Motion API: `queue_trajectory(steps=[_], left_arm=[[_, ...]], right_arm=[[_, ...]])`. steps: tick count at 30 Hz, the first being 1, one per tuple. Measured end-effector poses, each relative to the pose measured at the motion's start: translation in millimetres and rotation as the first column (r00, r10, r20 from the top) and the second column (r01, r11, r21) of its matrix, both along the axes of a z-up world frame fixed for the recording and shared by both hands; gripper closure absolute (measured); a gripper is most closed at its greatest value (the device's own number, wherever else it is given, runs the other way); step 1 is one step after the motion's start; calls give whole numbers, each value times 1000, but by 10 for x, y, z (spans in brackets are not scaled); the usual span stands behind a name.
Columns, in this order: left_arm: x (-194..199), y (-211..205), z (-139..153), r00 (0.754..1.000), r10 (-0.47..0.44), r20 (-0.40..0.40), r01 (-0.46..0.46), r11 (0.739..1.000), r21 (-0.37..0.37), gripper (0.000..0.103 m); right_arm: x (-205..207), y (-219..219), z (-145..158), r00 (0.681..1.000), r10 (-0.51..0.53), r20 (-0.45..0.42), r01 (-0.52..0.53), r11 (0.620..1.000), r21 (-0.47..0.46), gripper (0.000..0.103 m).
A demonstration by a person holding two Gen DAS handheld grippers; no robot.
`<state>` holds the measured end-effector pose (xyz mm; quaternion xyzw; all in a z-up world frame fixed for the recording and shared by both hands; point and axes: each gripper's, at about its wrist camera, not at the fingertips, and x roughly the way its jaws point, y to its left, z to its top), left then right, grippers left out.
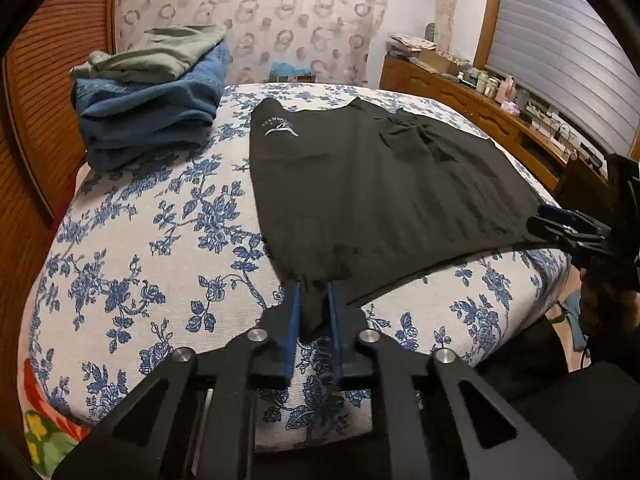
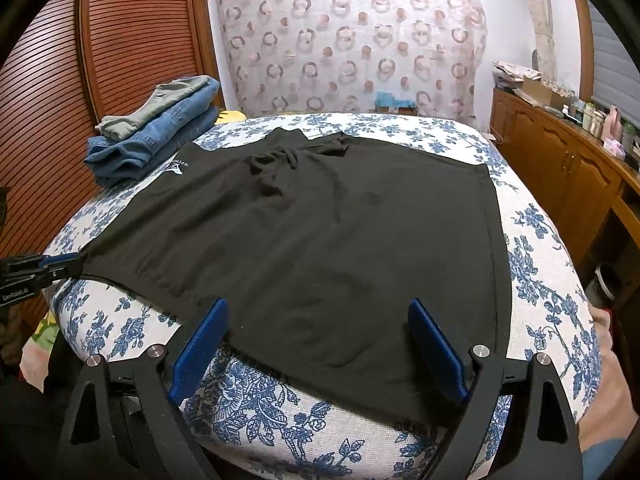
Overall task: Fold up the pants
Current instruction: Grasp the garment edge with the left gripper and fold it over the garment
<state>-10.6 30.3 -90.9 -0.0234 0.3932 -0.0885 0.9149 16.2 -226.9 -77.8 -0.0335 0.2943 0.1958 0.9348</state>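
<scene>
Left wrist view: I am looking across a bed (image 1: 132,248) covered in a white spread with blue flowers. The black pants (image 1: 372,196) are lying flat across its middle, reaching down to the near edge. My left gripper (image 1: 314,304) is pinching the near left corner of the fabric between its blue pads (image 1: 295,312). In the right wrist view, my right gripper (image 2: 318,344) is holding its fingers wide apart over the pants' near edge, gripping nothing. A stack of folded clothes (image 1: 148,104), grey on blue denim, is sitting at the bed's far left corner beside a slatted wooden door (image 2: 132,40). A patterned curtain (image 2: 352,36) is hanging behind the bed, and a cluttered wooden sideboard (image 2: 560,164) is running along the right wall.
</scene>
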Motion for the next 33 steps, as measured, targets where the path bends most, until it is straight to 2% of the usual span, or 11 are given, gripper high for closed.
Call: queue_trajectory(steps=[4,9,19,33], left_arm=[[1,-14,127,999,-10,32,10,1000,-18,97],[88,-153,398,993,-65,98,68,997,-30,98],[438,-446,724,976,-161,148,166,986,-22,98],[854,-1138,1076,929,-313,196,318,948,3,98]], right_arm=[[59,-19,5,1000,-2,-1,2,1000,1,11],[64,-38,32,1000,-2,5,2,1000,13,11],[61,-131,88,1000,-7,12,7,1000,23,11],[76,-325,140,999,-41,21,40,998,40,11]])
